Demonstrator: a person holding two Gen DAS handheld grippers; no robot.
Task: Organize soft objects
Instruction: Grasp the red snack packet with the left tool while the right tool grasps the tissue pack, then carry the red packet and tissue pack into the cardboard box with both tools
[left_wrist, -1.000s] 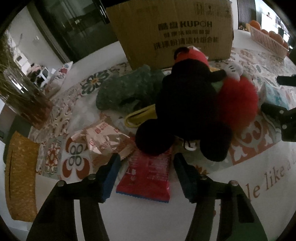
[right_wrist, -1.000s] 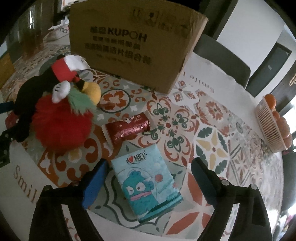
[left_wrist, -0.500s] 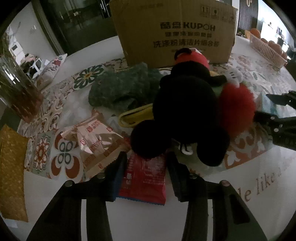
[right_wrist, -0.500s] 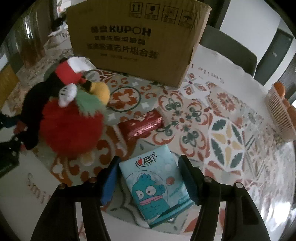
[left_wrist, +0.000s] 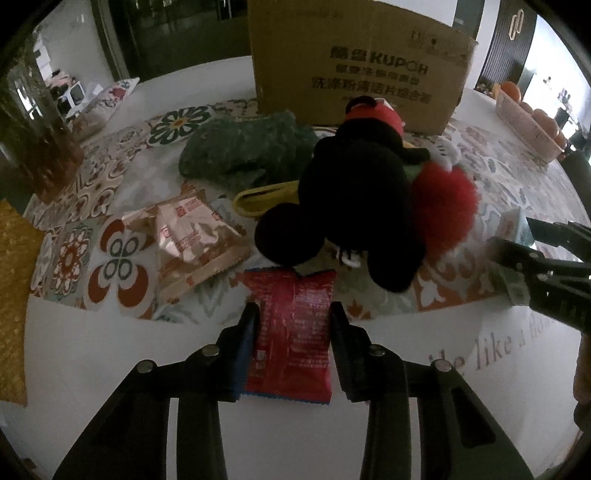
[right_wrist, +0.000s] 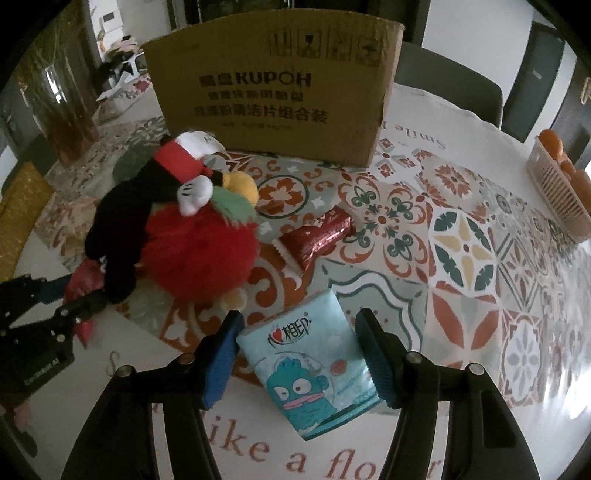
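Red packet (left_wrist: 291, 332) flat on the white tablecloth (left_wrist: 110, 354), sitting between the fingers of the left gripper (left_wrist: 291, 354); pads flank both long edges, narrow gap, contact on either side cannot be told. Far end of packet tucked under the black foot of the plush toy (left_wrist: 354, 199). Toy lying on the patterned cloth, red pompom body to its right, red cap toward the box (left_wrist: 354, 70). Green knit cloth (left_wrist: 247, 151) behind and left of toy, yellow strap (left_wrist: 262, 199) poking out beside it. Crinkled pink-gold snack bag (left_wrist: 192, 240) just left of the red packet, apart from it. Glass vase (left_wrist: 33, 136) far left, yellow mat (left_wrist: 14, 295) at the left edge.

Teal tissue pack (right_wrist: 314, 365) with a cartoon fish face lying between the fingers of the right gripper (right_wrist: 299, 354); jaws moderately open, left pad near the pack's edge, right pad at or over its right edge, grip not confirmed. Dark red foil packet (right_wrist: 317, 236) beyond it, well clear, near the toy's pompom. Cardboard box upright at the back, printed face toward both cameras. Basket of oranges (right_wrist: 557, 177) far right. Left gripper body visible at the lower left of the right-wrist view, beside the toy's leg.
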